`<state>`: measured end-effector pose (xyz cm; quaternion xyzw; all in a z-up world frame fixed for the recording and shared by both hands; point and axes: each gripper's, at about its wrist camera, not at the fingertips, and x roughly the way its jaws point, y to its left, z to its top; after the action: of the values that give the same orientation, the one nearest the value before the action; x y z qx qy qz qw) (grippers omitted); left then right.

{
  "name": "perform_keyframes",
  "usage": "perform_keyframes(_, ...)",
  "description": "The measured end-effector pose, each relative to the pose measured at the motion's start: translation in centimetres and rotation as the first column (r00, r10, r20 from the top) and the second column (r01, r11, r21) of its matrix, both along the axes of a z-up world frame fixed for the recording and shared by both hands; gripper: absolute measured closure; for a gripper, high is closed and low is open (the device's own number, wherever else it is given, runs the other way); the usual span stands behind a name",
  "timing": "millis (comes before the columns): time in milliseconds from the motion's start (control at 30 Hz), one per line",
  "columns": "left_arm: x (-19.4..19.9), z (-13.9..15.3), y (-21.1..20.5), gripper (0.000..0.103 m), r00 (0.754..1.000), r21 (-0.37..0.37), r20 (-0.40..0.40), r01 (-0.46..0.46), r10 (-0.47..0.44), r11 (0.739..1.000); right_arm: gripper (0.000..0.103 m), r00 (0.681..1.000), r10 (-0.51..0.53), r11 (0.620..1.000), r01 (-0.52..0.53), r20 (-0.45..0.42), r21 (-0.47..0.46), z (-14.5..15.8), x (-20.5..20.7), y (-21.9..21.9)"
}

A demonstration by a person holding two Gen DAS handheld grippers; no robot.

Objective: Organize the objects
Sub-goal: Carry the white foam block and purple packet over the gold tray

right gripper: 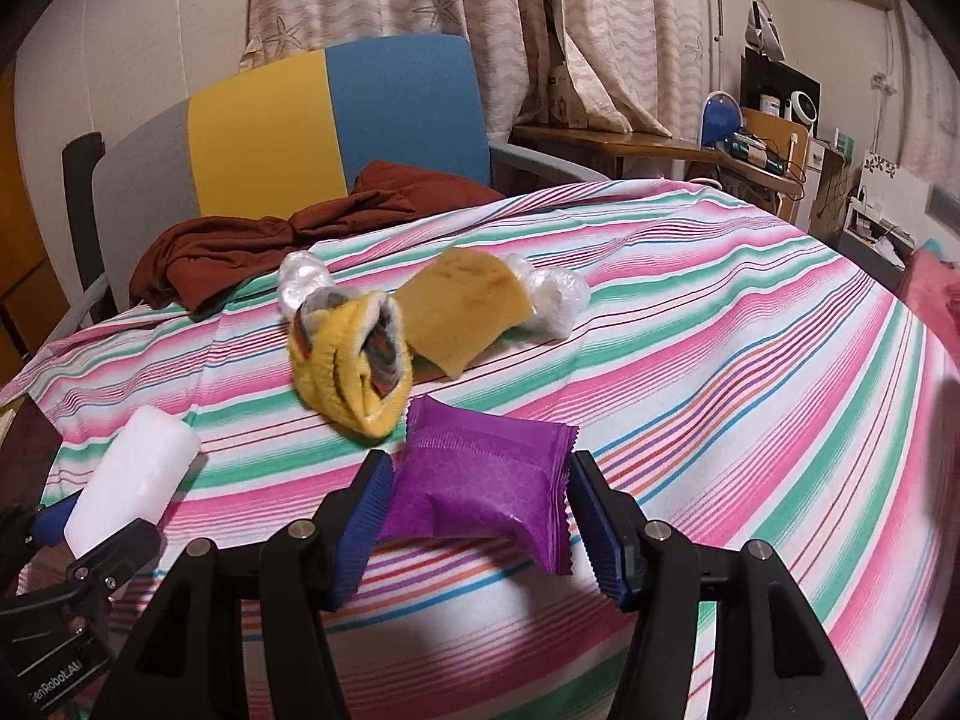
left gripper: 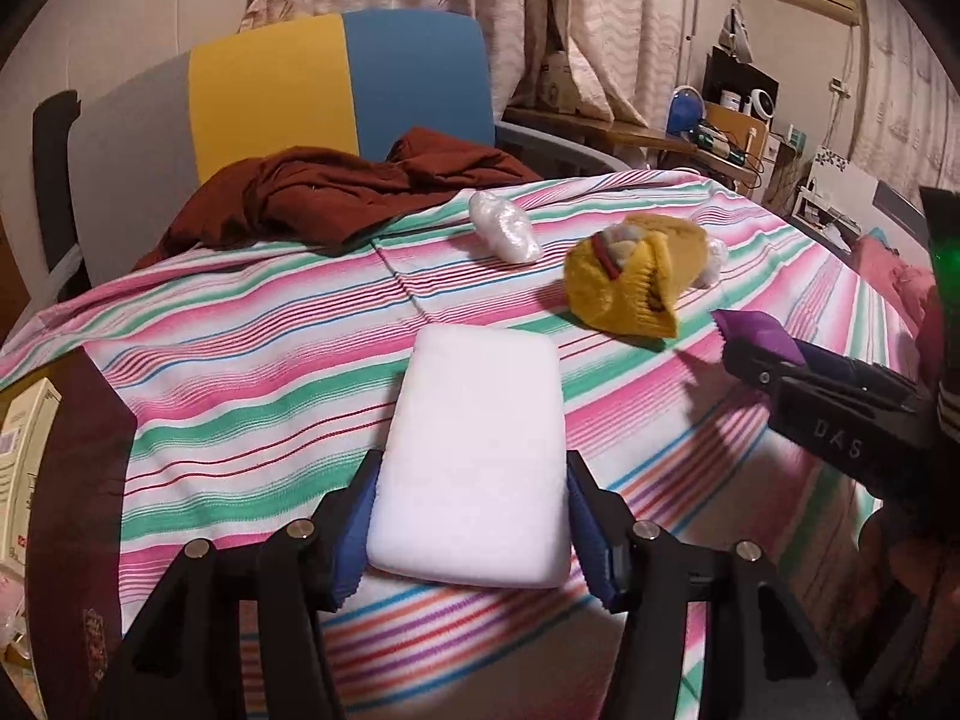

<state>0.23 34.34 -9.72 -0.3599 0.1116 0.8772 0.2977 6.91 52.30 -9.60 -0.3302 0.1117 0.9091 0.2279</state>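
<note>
Black left gripper (left gripper: 470,519) and right gripper (right gripper: 480,519), ribbed blue pads, silver screws

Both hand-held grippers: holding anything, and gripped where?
Left hand-held gripper clamps the white block across its near end's long sides. Right hand-held gripper pinches the purple packet by its side edges.

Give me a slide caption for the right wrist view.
Right claw grips a purple packet above the striped cloth, yellow slipper just ahead.

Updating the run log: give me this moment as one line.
left gripper: shut on white block | right gripper: shut on purple packet | yellow pouch: on striped cloth
</note>
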Motion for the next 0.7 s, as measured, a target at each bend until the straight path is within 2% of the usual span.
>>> perform_keyframes(133,1.4,0.5,-0.3,0.046,0.999,0.002,-0.038,0.022,-0.022,1.0,0.043,1.0,0.024,0.999,-0.024,0.009,0.033,0.0,0.2,-1.3)
perform_keyframes(267,2.4,0.7,-1.3,0.045,0.999,0.021,-0.038,0.025,-0.024,0.999,0.043,0.999,0.047,0.997,-0.048,0.018,0.063,0.1,0.4,-2.6)
perform_keyframes(600,4.6,1.4,-4.2,0.046,0.999,0.072,0.009,0.034,-0.035,0.997,0.043,0.996,0.083,0.994,-0.085,0.034,0.062,-0.1,1.7,-5.3)
perform_keyframes(700,5.8,2.4,-5.3,0.045,0.998,0.081,-0.014,0.061,-0.06,0.995,0.043,0.996,0.093,0.995,-0.093,0.016,0.033,0.3,2.5,-6.1)
